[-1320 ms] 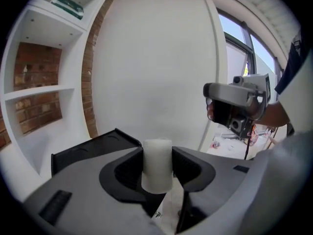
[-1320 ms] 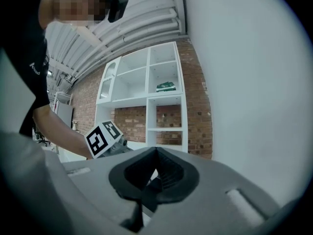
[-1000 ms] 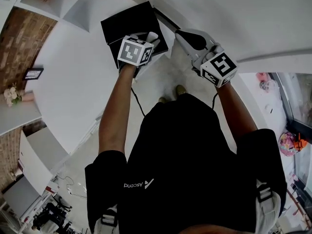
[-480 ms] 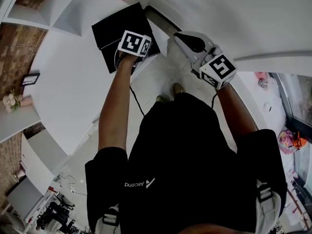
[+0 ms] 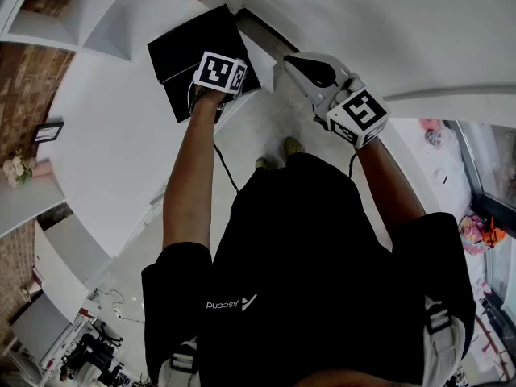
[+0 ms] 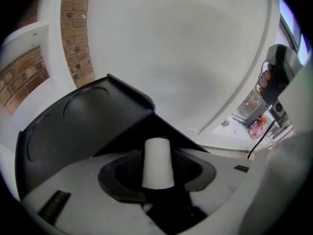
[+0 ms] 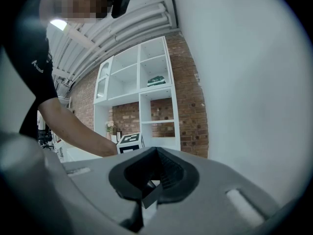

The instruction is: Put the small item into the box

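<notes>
A black box (image 5: 173,55) lies on the white table (image 5: 105,127) at the upper left. My left gripper, seen by its marker cube (image 5: 219,72), hovers over the box's near right part. In the left gripper view a small white tapered cylinder (image 6: 157,163) stands between the black pads, with the box (image 6: 73,126) right behind it. The left gripper (image 6: 157,153) is on the cylinder and its jaws are opening. My right gripper (image 5: 292,61) hangs to the right of the box over the table's edge, with its jaws together and nothing in them (image 7: 155,153).
The table's front edge (image 5: 266,35) runs just right of the box, with bare floor (image 5: 258,127) below. White shelves (image 7: 146,82) against a brick wall show in the right gripper view, with the person's left arm (image 7: 73,131) across it. Clutter (image 5: 476,232) lies at the far right.
My left gripper has moved up and left, further over the black box; the white item at its tip no longer shows in the head view. The right gripper has shifted slightly left.
</notes>
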### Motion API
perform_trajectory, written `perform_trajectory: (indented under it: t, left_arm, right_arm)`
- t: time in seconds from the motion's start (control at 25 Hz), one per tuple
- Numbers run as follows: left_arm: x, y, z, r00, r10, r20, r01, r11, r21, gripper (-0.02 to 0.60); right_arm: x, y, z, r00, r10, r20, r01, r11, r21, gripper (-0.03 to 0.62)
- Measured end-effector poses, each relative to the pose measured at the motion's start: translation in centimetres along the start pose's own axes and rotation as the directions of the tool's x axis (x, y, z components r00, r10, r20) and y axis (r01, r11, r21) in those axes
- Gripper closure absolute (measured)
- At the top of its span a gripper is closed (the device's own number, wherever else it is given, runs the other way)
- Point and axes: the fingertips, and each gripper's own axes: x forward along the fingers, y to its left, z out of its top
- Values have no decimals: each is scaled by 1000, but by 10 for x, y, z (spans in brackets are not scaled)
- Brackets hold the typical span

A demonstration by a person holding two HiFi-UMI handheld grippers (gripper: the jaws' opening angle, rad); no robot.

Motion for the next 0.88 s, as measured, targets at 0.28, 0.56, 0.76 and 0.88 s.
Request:
perform_trajectory:
  t: [0.28, 0.56, 0.76, 0.88]
  left_arm:
    - [-5, -1, 3, 1000, -5, 24, 6, 1000, -7, 364]
    - [-31, -6, 7, 994, 3, 107, -1, 1000, -13, 364]
    - [-75, -13, 20, 968, 26, 249, -22, 1000, -19, 364]
    - [-112, -23, 37, 913, 29, 408, -24, 1000, -17, 365]
  right_arm:
    - [0, 0, -1, 1000, 7, 1, -7, 1000, 2, 592]
    - [4, 5, 1, 1000, 23, 12, -23, 1000, 5, 593]
    - [11, 14, 7, 999, 45, 21, -45, 999, 3, 592]
    - [16, 21, 14, 997, 64, 33, -64, 998, -6, 593]
